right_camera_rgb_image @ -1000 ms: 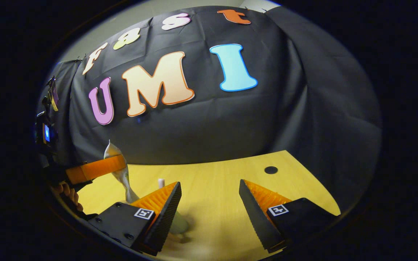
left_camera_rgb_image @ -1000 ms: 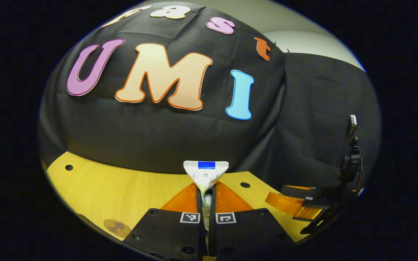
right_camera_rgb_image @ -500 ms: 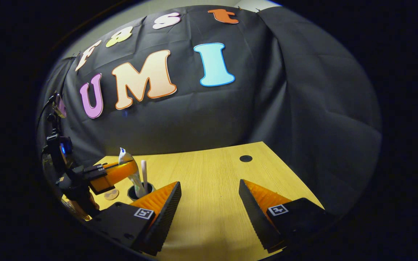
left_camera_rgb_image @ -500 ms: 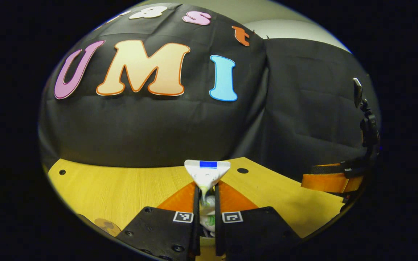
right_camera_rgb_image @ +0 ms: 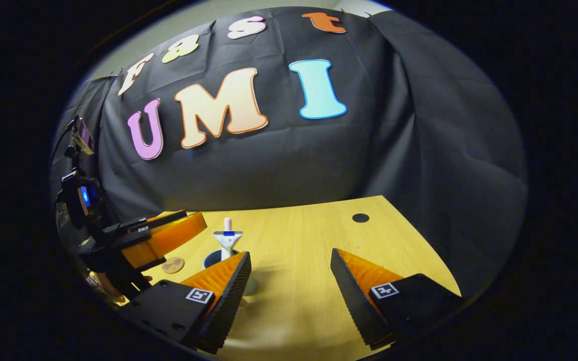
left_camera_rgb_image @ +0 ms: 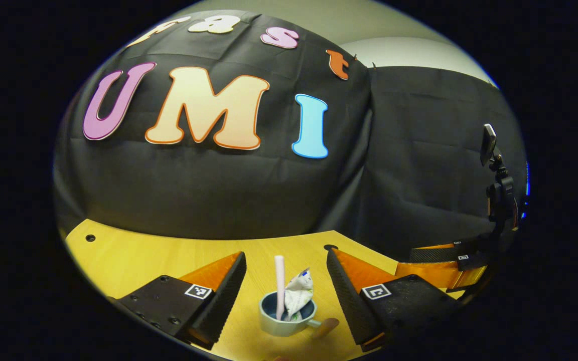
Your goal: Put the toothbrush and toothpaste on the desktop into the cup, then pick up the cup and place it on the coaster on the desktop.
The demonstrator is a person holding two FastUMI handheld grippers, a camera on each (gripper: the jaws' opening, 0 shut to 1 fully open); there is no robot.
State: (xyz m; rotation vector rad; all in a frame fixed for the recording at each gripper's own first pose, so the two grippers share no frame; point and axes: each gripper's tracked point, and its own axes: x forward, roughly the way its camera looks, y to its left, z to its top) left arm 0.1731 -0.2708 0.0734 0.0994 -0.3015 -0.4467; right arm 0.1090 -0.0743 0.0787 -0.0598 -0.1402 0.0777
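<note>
Yellow wooden desktop (left_camera_rgb_image: pixel 133 255) is seen in front of black cloth. On it stands the cup (left_camera_rgb_image: pixel 285 321), pale outside, dark blue inside, with its handle turned to the right in the left gripper view. A pink toothbrush (left_camera_rgb_image: pixel 279 286) stands upright in it beside the crumpled white toothpaste (left_camera_rgb_image: pixel 298 297). The left gripper (left_camera_rgb_image: pixel 286 281) is spread wide around the cup, touching nothing; half a second ago the tube was pinched between its fingers. The right gripper (right_camera_rgb_image: pixel 290 281) is held open, as before. The coaster (right_camera_rgb_image: pixel 172 265) lies just left of the cup in the right gripper view.
</note>
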